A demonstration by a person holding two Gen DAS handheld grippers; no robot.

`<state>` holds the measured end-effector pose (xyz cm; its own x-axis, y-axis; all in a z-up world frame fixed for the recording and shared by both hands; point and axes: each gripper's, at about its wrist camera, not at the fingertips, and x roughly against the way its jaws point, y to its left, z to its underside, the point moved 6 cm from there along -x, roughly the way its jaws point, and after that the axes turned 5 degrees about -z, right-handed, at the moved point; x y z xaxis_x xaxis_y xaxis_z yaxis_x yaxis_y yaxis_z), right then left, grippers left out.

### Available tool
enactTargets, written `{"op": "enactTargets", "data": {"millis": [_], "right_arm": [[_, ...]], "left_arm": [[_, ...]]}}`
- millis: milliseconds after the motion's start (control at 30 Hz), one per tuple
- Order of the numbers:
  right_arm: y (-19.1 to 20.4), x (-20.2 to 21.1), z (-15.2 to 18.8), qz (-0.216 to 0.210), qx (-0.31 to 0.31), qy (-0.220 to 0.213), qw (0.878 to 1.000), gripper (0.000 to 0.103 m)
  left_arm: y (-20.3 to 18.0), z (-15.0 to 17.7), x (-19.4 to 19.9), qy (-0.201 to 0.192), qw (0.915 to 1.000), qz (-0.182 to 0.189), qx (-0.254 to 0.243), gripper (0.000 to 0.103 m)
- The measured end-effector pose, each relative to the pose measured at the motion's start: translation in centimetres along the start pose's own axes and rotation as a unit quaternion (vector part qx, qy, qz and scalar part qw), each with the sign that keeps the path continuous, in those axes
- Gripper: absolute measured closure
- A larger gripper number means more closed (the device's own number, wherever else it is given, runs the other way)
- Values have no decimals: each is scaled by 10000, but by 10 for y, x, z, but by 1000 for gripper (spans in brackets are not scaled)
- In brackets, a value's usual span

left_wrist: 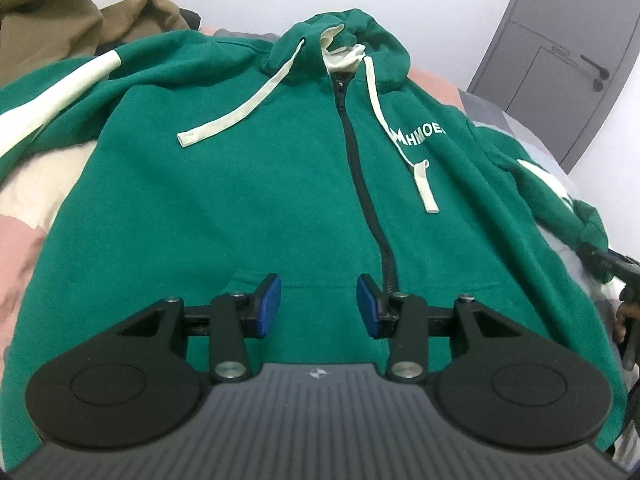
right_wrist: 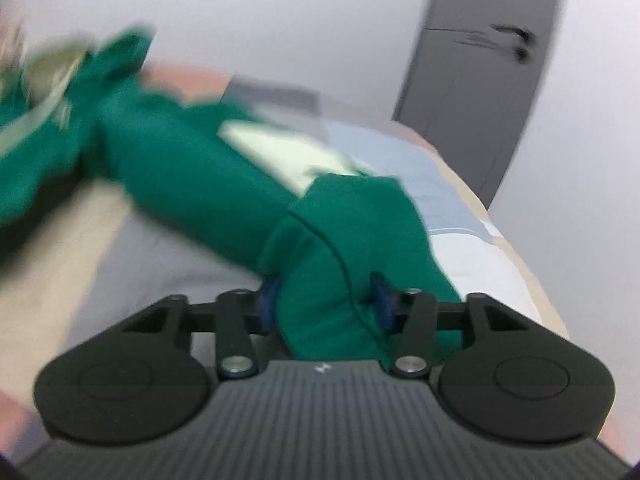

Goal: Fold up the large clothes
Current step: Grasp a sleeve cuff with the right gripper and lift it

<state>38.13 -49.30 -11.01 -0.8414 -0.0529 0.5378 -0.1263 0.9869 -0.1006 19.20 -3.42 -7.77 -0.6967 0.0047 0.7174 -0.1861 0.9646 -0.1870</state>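
Observation:
A green zip hoodie (left_wrist: 240,184) with white drawstrings and white sleeve stripes lies face up on the bed, hood at the far end. My left gripper (left_wrist: 319,306) is open and empty, hovering over the front pocket near the hem. My right gripper (right_wrist: 324,304) is shut on the cuff end of the hoodie's right sleeve (right_wrist: 344,240); the sleeve runs away to the upper left. That view is blurred by motion. The right gripper also shows at the right edge of the left wrist view (left_wrist: 612,268).
The bed cover (left_wrist: 24,240) is patchwork in pink, cream, grey and pale blue. A brown garment (left_wrist: 60,12) is piled at the far left. A grey door (left_wrist: 560,52) stands in the white wall at the right. The bed's right edge (right_wrist: 532,280) is close to the right gripper.

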Motion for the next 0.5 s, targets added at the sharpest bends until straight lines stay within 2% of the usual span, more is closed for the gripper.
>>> {"op": "enactTargets", "data": {"millis": [100, 167, 300, 433, 500], "right_arm": [[-29, 13, -13, -256, -864, -261, 9956, 60], [-55, 21, -22, -307, -1479, -400, 9877, 62], [-119, 31, -38, 111, -2460, -560, 9676, 66], [-172, 32, -58, 541, -2884, -626, 9539, 71], [-188, 33, -74, 729, -2858, -713, 9528, 72]], "left_arm": [[-2, 0, 3, -43, 10000, 19, 11, 55], [-2, 0, 4, -51, 10000, 45, 71, 55], [-1, -4, 4, -73, 9997, 55, 206, 55], [4, -8, 1, -46, 9994, -57, 342, 55], [8, -11, 0, -31, 9989, -77, 453, 55]]}}
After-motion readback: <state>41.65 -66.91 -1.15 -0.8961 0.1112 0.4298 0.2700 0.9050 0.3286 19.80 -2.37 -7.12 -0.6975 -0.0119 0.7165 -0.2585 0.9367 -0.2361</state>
